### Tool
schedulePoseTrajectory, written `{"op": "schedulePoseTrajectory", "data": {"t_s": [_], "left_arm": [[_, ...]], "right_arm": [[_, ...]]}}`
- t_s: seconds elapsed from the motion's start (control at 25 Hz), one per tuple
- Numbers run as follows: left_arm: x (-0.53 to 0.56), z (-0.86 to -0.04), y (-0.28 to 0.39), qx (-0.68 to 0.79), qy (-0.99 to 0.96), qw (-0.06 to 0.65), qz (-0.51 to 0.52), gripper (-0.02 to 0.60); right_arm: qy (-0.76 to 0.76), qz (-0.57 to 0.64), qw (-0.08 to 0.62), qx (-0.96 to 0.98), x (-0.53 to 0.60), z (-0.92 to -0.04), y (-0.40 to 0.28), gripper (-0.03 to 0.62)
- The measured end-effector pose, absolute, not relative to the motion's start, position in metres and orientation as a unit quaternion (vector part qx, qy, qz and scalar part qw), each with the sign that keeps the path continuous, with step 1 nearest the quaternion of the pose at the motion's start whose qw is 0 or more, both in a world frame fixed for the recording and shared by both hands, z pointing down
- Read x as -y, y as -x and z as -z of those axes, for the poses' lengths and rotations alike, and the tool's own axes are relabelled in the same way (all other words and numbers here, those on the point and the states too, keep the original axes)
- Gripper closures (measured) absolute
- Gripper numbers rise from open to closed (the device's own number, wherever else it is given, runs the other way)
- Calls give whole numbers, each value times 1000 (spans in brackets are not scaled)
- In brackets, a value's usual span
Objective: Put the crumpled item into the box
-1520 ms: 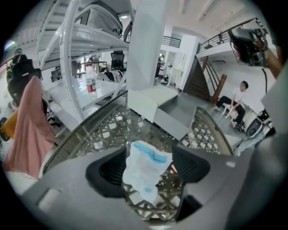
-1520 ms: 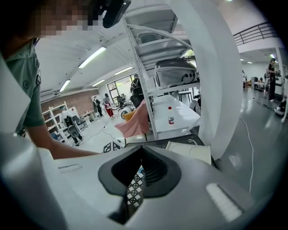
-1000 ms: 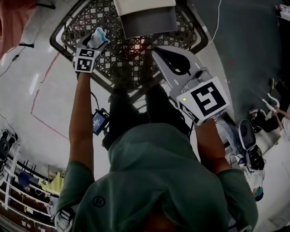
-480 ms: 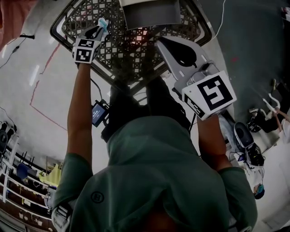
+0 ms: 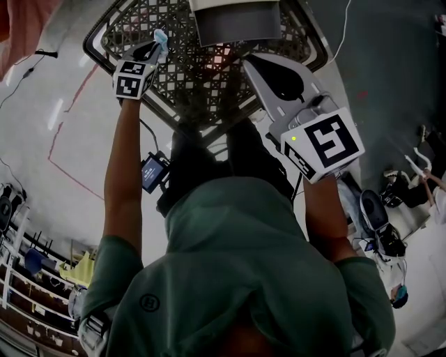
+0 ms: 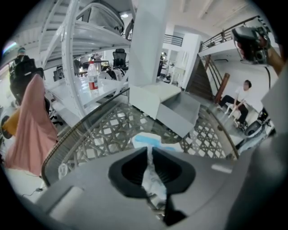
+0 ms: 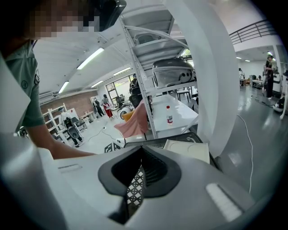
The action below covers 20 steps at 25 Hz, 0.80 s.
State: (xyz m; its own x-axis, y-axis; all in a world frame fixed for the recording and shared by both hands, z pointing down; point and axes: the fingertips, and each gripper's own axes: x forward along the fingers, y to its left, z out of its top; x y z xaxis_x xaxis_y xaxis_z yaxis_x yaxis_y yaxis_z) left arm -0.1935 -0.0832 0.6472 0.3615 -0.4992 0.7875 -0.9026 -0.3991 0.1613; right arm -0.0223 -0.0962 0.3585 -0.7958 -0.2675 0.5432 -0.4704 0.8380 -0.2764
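The crumpled item (image 5: 160,38), a wad of blue and white tissue-like material, sits between the fingers of my left gripper (image 5: 155,47) over the left part of the lattice-patterned glass table (image 5: 202,84). The jaws are closing and the pads press on it. In the left gripper view the crumpled item (image 6: 146,141) bulges out past the left gripper (image 6: 149,155) tips. The open grey box (image 5: 237,21) stands at the table's far middle; the box (image 6: 180,112) lies ahead and to the right. My right gripper (image 5: 251,66) hovers above the table's right side, shut and empty; the right gripper (image 7: 141,150) shows nothing between its jaws.
A white column (image 6: 148,40) rises behind the box. White shelving with a bottle (image 6: 92,76) stands to the left, with a pink cloth (image 6: 31,121) hanging at the far left. A person (image 6: 243,96) sits on the right beyond the table.
The left gripper's jaws have gone from wide open around the crumpled item to pressed on it. The right gripper has stayed shut and hardly moved.
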Motion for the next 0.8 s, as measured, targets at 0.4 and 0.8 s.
{"op": "schedulePoseTrajectory", "data": {"t_s": [0.4, 0.8], "left_arm": [[84, -641, 190, 456, -770, 304, -326, 547], [99, -587, 180, 456, -791, 265, -311, 546]], "right_arm": [[-199, -204, 253, 925, 95, -361, 22, 588], [-206, -199, 240, 928, 101, -349, 19, 588]]}}
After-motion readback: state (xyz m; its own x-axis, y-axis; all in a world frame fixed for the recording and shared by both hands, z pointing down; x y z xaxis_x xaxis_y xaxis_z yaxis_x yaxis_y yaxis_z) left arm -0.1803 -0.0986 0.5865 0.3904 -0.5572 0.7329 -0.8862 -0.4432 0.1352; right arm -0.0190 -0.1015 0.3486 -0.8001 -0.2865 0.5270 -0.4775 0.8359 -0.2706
